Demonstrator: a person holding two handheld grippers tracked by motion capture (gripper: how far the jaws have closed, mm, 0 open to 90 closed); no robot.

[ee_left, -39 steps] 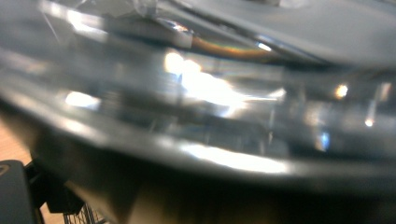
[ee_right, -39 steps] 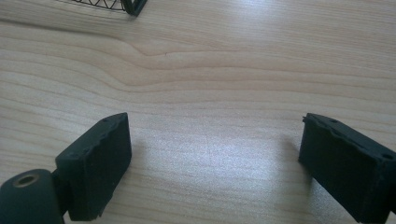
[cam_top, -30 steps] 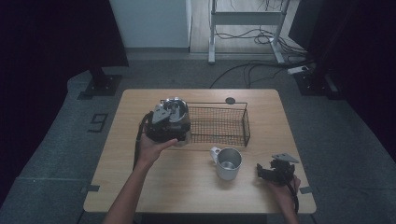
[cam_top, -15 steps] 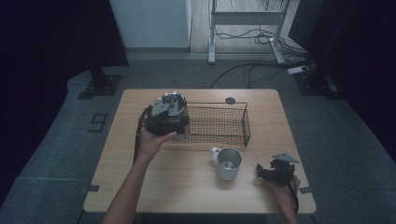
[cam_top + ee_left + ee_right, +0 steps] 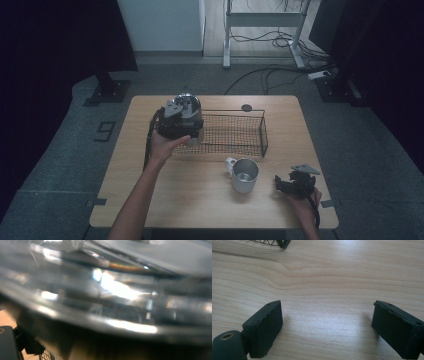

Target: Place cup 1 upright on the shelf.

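Wood table on grey floor; right hand-held gripper jaws wide, left unclear.

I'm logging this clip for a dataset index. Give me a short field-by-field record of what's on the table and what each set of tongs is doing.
Surface: wooden table
Wire basket: at the table's far middle
Metal mug: upright in front of the basket, handle to its left
Left tongs: at the basket's left end with a shiny metal object; grip hidden, can't tell what the object is
Right tongs: jaws wide apart, nothing between them, low over bare wood right of the mug
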